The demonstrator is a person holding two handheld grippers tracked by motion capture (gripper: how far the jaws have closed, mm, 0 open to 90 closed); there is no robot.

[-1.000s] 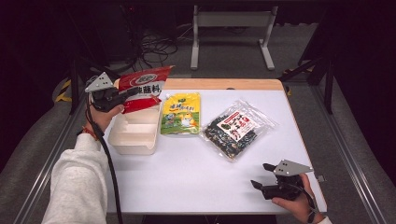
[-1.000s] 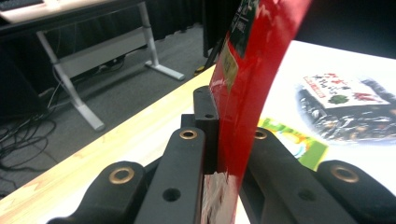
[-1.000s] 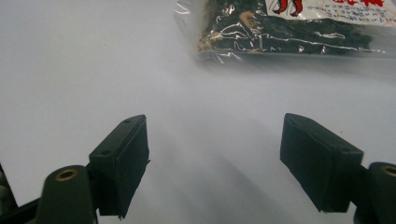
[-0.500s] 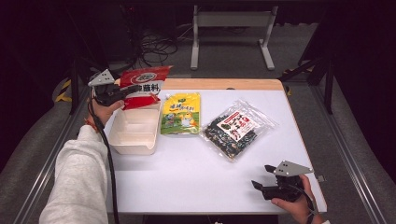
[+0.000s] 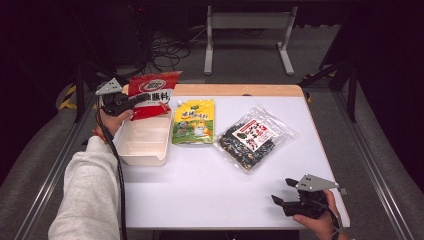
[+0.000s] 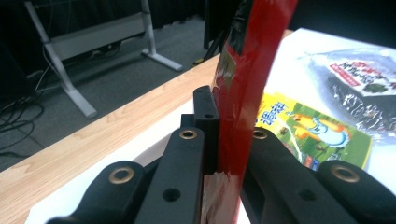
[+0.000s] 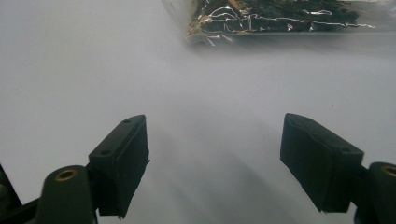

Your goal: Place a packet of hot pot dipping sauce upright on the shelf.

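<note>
Closest to the camera in the high view, the right tool [image 5: 281, 192] sits low over the bare front edge of the white counter [image 5: 210, 195], jaws spread wide with nothing between them. Its own view just gives white surface and the near corner of the clear bag.

Count-wise: two tools, three packets, one tub. Moving back from the front there's one clear bag of dark snacks [image 5: 255, 138] with a red and white label lying flat right of the middle, one yellow-green pouch [image 5: 194, 121] flat beside it, and one white plastic tub [image 5: 144, 141] at the left, just beside the pouch.

Further back, the left tool [image 5: 140, 100] is clamped tight on the red packet [image 5: 151, 93], which is held up in the air over the far end of the tub, roughly upright. In the left gripper view the packet [image 6: 243, 98] is edge-on, pinched between the two black jaws.

Hard-to-see stuff: the print on all three packets is too small to read. The packet's lower end is tucked behind the jaws. The person's left sleeve [image 5: 90, 195] is cut off at the bottom.

The counter has a light wood strip [image 5: 240, 90] along its far edge. Beyond it there's grey floor, a tangle of cables and a white metal frame [image 5: 245, 35], and the rest of the room is dark.
</note>
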